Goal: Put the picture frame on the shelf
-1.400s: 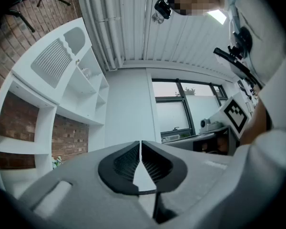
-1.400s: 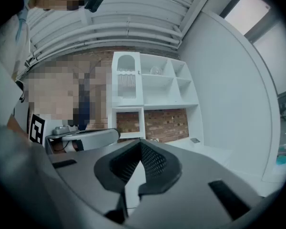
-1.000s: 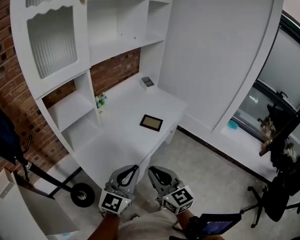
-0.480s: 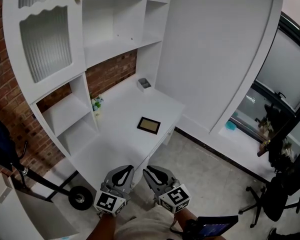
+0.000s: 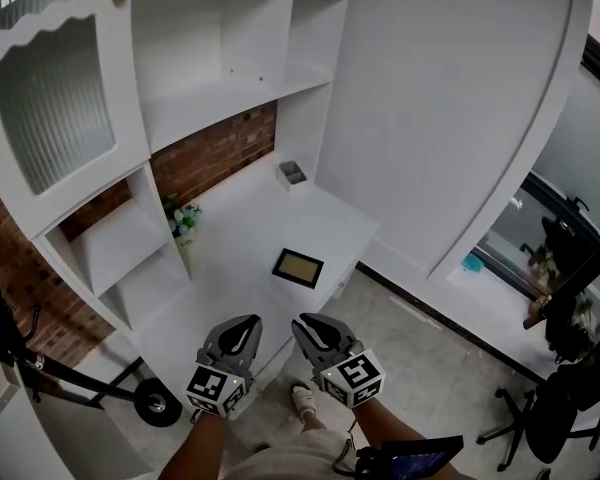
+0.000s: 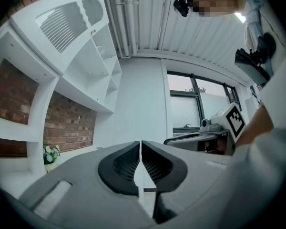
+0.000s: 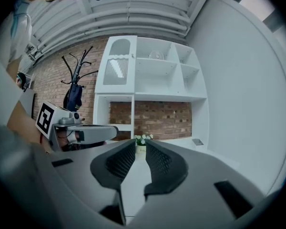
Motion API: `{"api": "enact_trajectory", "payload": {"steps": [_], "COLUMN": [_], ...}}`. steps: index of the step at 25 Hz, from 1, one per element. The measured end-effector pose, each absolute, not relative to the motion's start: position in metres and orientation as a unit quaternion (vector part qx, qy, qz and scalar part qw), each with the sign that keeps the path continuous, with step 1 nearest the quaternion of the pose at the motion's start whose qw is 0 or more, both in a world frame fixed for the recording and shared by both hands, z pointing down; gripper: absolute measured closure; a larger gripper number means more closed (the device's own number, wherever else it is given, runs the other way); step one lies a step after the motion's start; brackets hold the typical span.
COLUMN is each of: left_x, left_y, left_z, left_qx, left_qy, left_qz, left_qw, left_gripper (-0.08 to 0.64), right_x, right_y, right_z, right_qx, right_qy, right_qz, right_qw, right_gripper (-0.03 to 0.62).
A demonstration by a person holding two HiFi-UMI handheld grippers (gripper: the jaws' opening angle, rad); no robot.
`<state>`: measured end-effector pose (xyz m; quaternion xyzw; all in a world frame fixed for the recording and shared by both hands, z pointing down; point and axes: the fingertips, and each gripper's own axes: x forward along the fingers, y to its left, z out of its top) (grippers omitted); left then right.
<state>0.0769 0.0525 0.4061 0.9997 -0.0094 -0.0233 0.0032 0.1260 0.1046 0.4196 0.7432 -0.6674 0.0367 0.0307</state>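
Observation:
The picture frame (image 5: 298,268), dark-rimmed with a tan face, lies flat near the front edge of the white desk (image 5: 250,218). Above the desk rise the white shelves (image 5: 205,98) of the wall unit. Both grippers hang side by side in front of the desk, short of the frame, pointing level at it. My left gripper (image 5: 242,325) (image 6: 141,144) is shut with nothing in it. My right gripper (image 5: 308,324) (image 7: 140,144) has just been opening; its jaws stand a little apart and hold nothing.
A small grey box (image 5: 293,173) sits at the desk's back. A flower pot (image 5: 180,218) (image 7: 142,140) stands by the left cubbies (image 5: 120,258). A wheeled stand (image 5: 155,403) is on the floor at the left, an office chair (image 5: 570,388) at the right.
Both grippers and the head have moved forward toward the desk, so the frame and shelves look nearer. The right gripper's jaws have parted.

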Motion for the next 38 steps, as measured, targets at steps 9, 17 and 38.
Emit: {"api": "enact_trajectory", "payload": {"steps": [9, 17, 38], "left_x": [0.184, 0.262, 0.337], "left_y": [0.008, -0.025, -0.084], "left_z": [0.435, 0.472, 0.543], "left_qx": [0.999, 0.997, 0.99], "left_qy": [-0.01, -0.017, -0.063], "left_qz": [0.02, 0.066, 0.068], "left_qw": [0.028, 0.037, 0.102], "left_gripper": [0.541, 0.541, 0.541], "right_x": [0.239, 0.311, 0.408], "right_y": [0.053, 0.008, -0.08], "right_z": [0.449, 0.482, 0.626], "right_qx": [0.729, 0.7, 0.617], "right_qy": [-0.678, -0.698, -0.72], "right_qz": [0.061, 0.07, 0.167], "right_qw": [0.072, 0.134, 0.27], "right_gripper": [0.514, 0.515, 0.486]}}
